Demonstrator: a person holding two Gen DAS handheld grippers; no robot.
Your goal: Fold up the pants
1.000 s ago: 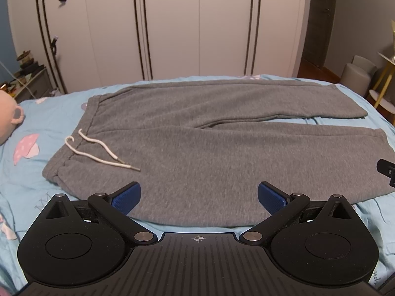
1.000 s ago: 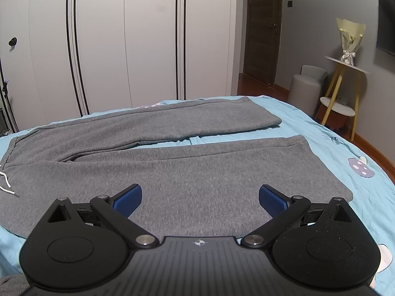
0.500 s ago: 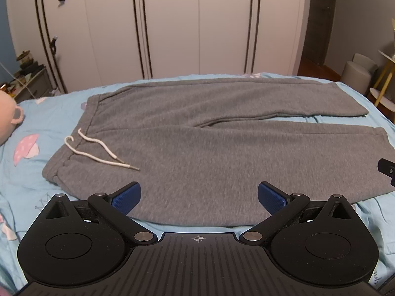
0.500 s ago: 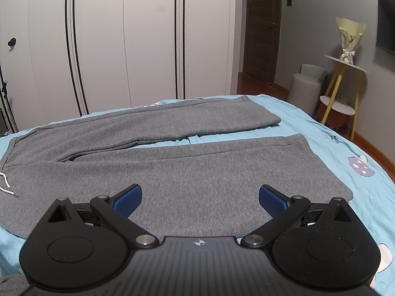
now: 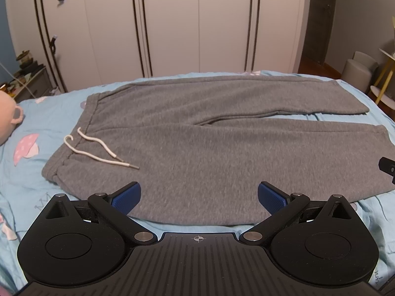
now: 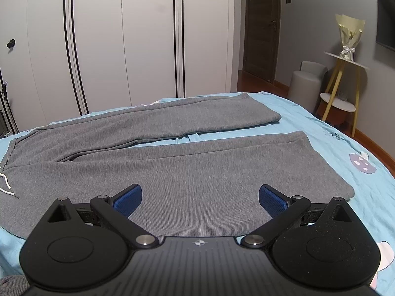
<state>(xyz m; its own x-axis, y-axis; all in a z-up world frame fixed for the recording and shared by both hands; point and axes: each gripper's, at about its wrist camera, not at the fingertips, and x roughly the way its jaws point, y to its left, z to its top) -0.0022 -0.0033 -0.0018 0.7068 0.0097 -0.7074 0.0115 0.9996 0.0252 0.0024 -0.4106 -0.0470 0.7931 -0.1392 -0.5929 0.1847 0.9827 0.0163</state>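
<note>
Grey sweatpants (image 5: 209, 138) lie flat on a light blue bed, waistband to the left with a white drawstring (image 5: 96, 153), both legs stretching right. My left gripper (image 5: 198, 196) hovers open above the near edge of the near leg, nothing between its blue pads (image 5: 126, 197). In the right wrist view the same pants (image 6: 185, 167) spread ahead, the two legs apart with a strip of sheet between them. My right gripper (image 6: 200, 197) stands open over the near leg, close to its cuff end. A black part of the right gripper (image 5: 387, 167) shows at the left view's right edge.
The blue bedsheet (image 5: 37, 123) has mushroom prints. White wardrobe doors (image 6: 123, 37) stand behind the bed. A pale stuffed toy (image 5: 9, 116) lies at the left. A grey stool (image 6: 306, 83) and a small side table with a bouquet (image 6: 345, 69) stand to the right.
Both views have shifted only slightly; the pants lie as before and both grippers stay open.
</note>
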